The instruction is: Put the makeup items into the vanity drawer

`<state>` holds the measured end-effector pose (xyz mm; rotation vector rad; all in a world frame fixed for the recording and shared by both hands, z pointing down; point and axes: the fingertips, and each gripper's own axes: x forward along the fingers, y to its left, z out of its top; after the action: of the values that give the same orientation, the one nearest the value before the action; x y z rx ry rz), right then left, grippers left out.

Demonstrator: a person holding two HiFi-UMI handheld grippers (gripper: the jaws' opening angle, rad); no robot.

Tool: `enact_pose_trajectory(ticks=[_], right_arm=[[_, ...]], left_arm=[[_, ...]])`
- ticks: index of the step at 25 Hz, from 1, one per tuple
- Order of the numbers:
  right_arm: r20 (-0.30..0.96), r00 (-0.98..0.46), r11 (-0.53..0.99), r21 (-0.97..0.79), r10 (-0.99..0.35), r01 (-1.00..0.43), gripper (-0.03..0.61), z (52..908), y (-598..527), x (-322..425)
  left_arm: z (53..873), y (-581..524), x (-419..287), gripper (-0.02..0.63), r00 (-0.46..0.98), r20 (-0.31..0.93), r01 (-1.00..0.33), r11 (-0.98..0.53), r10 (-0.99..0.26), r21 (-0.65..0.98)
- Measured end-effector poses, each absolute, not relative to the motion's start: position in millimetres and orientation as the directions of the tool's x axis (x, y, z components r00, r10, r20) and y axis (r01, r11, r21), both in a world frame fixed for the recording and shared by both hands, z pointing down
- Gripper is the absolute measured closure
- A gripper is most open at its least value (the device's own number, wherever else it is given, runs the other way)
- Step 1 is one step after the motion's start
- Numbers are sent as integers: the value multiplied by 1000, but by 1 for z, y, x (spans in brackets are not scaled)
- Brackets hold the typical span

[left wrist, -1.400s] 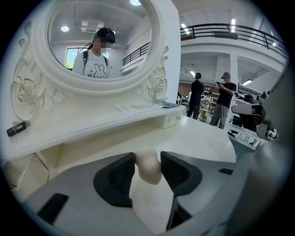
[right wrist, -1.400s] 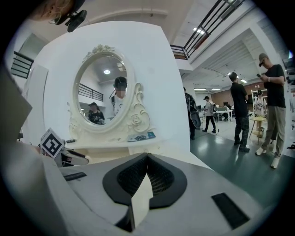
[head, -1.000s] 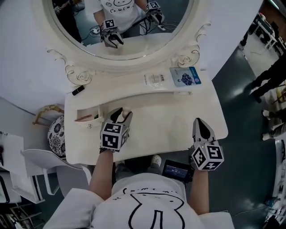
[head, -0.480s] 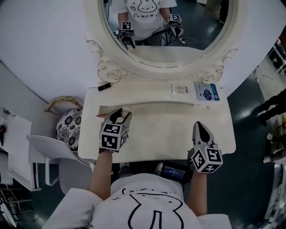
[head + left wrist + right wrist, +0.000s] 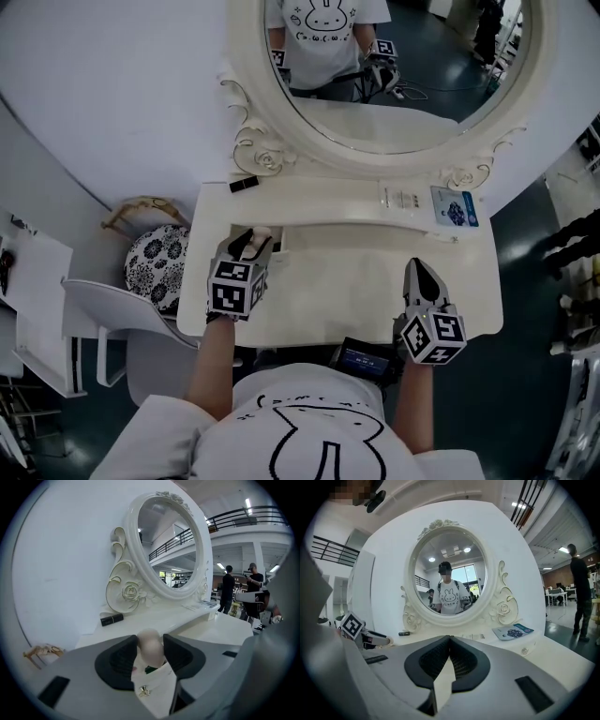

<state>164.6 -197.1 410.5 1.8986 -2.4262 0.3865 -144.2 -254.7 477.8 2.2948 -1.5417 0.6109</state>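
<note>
My left gripper point(image 5: 251, 242) point(image 5: 150, 652) is shut on a beige egg-shaped makeup sponge point(image 5: 150, 645), with a pad pressing on each side. It hangs over the open vanity drawer point(image 5: 158, 686) at the tabletop's left end; the drawer's white front has a small gold knob point(image 5: 144, 692), and bits of pink and green show inside. A black lipstick point(image 5: 245, 185) point(image 5: 111, 618) lies on the shelf below the mirror. My right gripper point(image 5: 419, 271) point(image 5: 450, 643) is shut with nothing in it, above the right part of the tabletop.
An oval mirror point(image 5: 403, 56) stands at the back of the white vanity point(image 5: 356, 291). A blue packet point(image 5: 455, 208) and a white packet point(image 5: 403, 199) lie on the shelf's right. A patterned stool point(image 5: 155, 264) and a white chair point(image 5: 98, 319) stand to the left.
The head view has swung, so the vanity sits further right in it. My left gripper with the sponge has come nearer the table's left end, over the drawer. The right gripper stays put.
</note>
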Motion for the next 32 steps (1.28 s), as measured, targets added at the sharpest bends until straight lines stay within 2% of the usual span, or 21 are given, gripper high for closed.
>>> enact_pose_trajectory(ticks=[8, 12, 32], right_arm=[[231, -221, 192, -144, -947, -971, 561, 419, -203, 155], [249, -204, 176, -128, -947, -976, 561, 420, -204, 153], [173, -211, 192, -117, -962, -974, 561, 399, -184, 77]], left_arm=[[510, -266, -156, 397, 339, 554, -925, -375, -761, 51], [516, -275, -155, 339, 349, 559, -919, -392, -752, 45], [480, -270, -197, 341, 453, 460, -874, -482, -764, 59]])
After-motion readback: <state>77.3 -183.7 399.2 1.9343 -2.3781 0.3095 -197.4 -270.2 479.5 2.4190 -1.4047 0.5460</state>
